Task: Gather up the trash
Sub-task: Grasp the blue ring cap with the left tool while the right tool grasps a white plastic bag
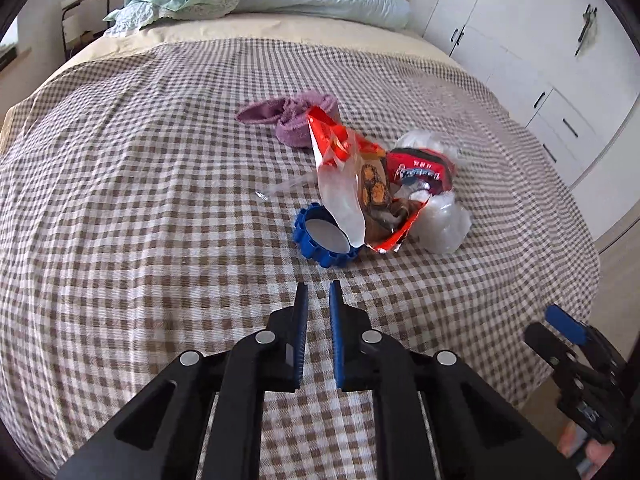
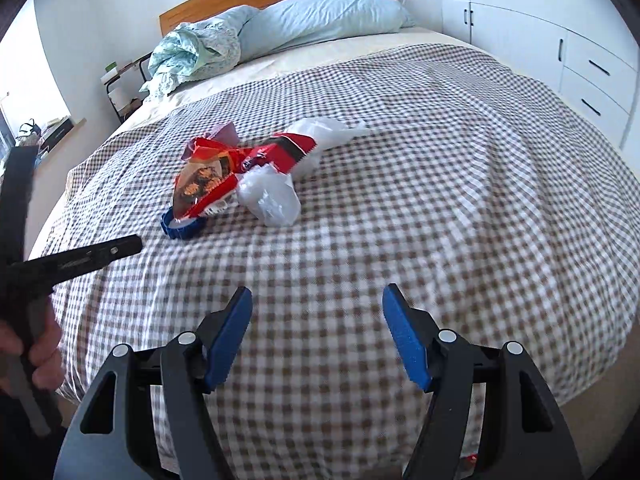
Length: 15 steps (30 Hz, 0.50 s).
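I held the left gripper (image 1: pixel 319 285) nearly clenched on nothing, the right gripper (image 2: pixel 317 294) released; best to reopen before reaching the snack wrapper (image 1: pixel 352 176) on the bed (image 1: pixel 160 160).

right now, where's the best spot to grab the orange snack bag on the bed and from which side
Probably the snack bag's raised crumpled top edge, the end toward the purple cloth. That end stands up off the checked bedspread, so a gripper can close across the thin film from above. The low torn-open end lies over the blue ring and against the clear plastic bag, so it is crowded.
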{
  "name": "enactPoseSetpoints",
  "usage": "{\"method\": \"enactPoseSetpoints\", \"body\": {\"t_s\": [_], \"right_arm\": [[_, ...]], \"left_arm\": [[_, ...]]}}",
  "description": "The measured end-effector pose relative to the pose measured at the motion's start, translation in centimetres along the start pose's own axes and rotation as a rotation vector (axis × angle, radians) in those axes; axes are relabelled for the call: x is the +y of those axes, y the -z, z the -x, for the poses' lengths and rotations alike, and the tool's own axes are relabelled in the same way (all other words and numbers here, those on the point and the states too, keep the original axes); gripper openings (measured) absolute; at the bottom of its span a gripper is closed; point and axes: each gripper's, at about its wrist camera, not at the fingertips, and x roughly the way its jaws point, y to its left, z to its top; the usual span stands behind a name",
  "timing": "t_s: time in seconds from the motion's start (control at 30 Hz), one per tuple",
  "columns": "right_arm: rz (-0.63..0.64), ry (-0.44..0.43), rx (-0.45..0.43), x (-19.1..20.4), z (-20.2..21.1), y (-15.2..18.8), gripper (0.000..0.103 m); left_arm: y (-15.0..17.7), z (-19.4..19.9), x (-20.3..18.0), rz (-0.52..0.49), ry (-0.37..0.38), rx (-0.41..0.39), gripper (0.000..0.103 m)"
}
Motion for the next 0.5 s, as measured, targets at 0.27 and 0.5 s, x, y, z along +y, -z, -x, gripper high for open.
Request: {"method": "enactPoseSetpoints", "body": {"t_s": [0.27, 0.5], "right_arm": [[-0.020, -0.030, 0.088, 3.3, -8.7, -5.3, 0.063], [-0.045, -0.037, 0.061, 3.5, -7.6, -3.9, 0.001]], "left_arm": [[-1.0, -0.6, 2.7, -0.017, 0.010, -0.012, 0.037], [-2.1, -4.4, -1.1, -0.274, -0.009, -0.019, 0.074]]}}
